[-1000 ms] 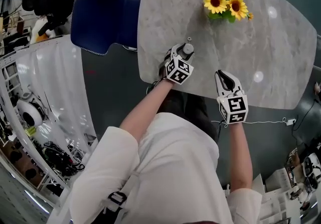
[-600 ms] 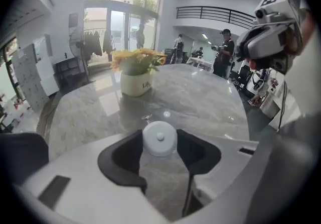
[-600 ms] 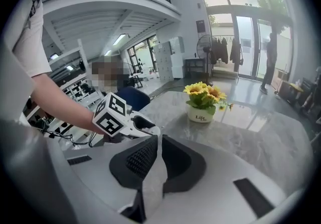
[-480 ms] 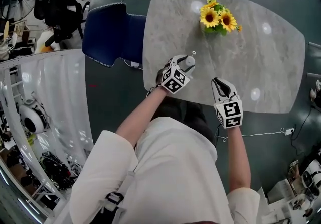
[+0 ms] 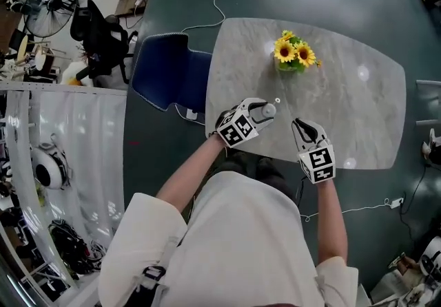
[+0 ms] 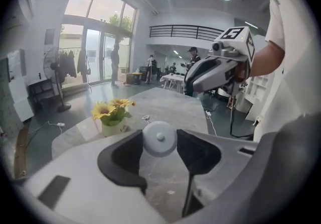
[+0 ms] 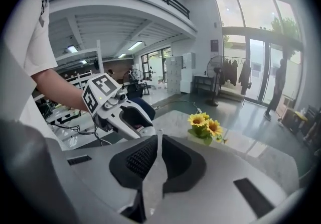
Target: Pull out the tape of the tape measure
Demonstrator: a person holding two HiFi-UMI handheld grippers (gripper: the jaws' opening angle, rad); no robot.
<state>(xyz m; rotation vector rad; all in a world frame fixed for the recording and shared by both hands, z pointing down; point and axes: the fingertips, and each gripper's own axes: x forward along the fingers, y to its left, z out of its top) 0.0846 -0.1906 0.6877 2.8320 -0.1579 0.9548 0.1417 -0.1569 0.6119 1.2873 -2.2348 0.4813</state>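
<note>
Both grippers are riding higher above the table's near edge than a second ago. The left gripper is clamping the round tape measure. The right gripper, closed and empty, is hovering just to its right, with the tape's small ring lying beyond.

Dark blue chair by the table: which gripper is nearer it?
Left. In the head view the left gripper, holding the round white tape measure, sits just right of the dark blue chair; the right gripper is farther right.
</note>
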